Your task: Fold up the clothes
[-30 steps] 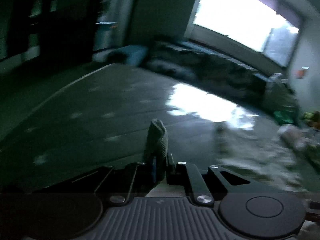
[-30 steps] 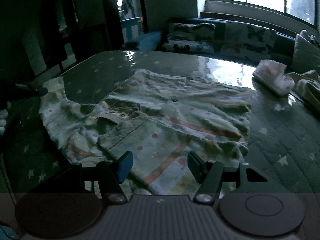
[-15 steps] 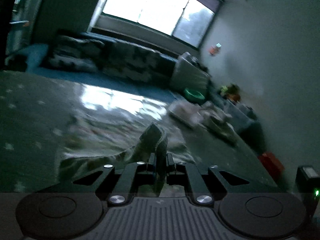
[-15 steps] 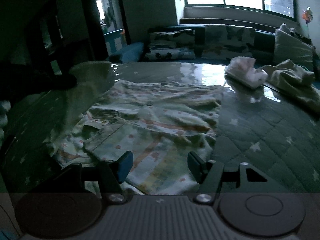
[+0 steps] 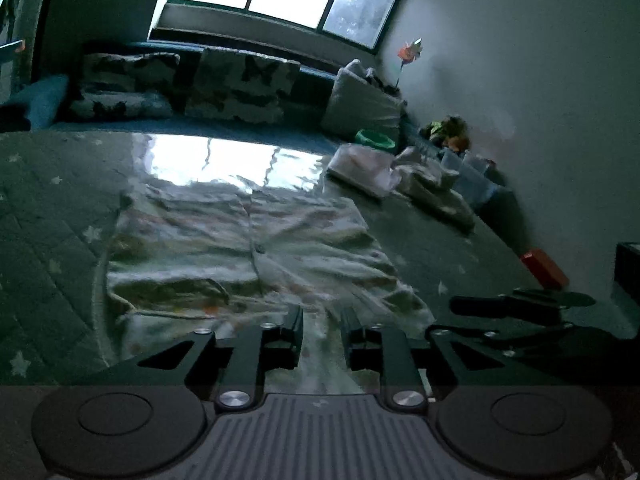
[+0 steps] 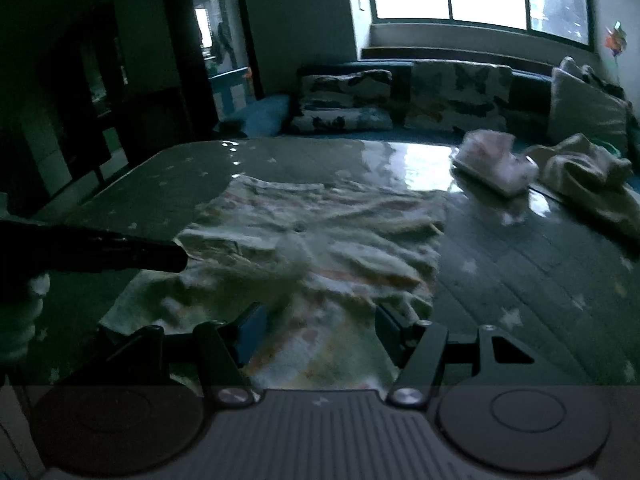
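A pale patterned button shirt (image 5: 256, 240) lies spread on the dark star-quilted surface (image 5: 48, 216). My left gripper (image 5: 322, 320) hovers low over the shirt's near edge, its jaws parted with only flat cloth under the gap. In the right wrist view it shows as a dark bar (image 6: 120, 254) at the left over the shirt (image 6: 340, 220), beside a blurred pale lump of sleeve fabric (image 6: 294, 256). Open wide and holding nothing, my right gripper (image 6: 320, 330) stands above the shirt's near hem. From the left wrist view it appears at the right (image 5: 520, 304).
A folded pinkish cloth pile (image 6: 496, 168) and a crumpled beige garment (image 6: 584, 176) lie at the far right of the surface. Patterned cushions (image 6: 456, 96) line a sofa under the window. A green bowl (image 5: 374, 138) and a red box (image 5: 544, 268) sit by the right wall.
My left gripper carried the pinched sleeve across over the shirt, then parted and let it go. The right gripper stayed open and shifted only slightly.
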Available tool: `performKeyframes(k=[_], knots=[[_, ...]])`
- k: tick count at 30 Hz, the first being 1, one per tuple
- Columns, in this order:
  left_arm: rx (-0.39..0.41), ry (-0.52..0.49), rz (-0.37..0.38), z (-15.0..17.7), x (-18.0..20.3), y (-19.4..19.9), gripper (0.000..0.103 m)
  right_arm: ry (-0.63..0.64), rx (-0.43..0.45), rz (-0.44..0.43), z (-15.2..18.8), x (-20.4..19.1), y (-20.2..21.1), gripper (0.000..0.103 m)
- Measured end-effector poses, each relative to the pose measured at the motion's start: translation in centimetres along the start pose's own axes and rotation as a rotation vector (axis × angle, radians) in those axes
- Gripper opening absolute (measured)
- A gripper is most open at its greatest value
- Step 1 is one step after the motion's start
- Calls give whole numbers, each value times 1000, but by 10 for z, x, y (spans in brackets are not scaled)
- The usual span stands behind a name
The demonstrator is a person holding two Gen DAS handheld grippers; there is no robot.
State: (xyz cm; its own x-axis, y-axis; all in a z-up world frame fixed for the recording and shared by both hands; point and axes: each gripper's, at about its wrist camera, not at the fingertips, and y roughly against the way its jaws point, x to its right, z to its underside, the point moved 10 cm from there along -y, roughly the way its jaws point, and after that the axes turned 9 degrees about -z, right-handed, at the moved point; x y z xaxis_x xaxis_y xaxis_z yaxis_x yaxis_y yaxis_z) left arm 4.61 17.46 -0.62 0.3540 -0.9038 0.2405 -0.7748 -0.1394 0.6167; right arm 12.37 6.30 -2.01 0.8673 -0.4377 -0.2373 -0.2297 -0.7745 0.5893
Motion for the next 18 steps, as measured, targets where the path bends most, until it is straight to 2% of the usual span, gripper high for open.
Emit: performKeyframes(k=[2, 7, 18], knots=[[7, -11, 1, -2, -2, 2, 23, 7, 12, -6, -6, -4, -4, 61], [-36, -26, -60, 5, -17, -15, 23, 24, 9, -40, -14, -15, -13, 61], [-163, 17, -175, 32, -67, -50, 23, 22, -142, -88, 18, -19, -72, 59]])
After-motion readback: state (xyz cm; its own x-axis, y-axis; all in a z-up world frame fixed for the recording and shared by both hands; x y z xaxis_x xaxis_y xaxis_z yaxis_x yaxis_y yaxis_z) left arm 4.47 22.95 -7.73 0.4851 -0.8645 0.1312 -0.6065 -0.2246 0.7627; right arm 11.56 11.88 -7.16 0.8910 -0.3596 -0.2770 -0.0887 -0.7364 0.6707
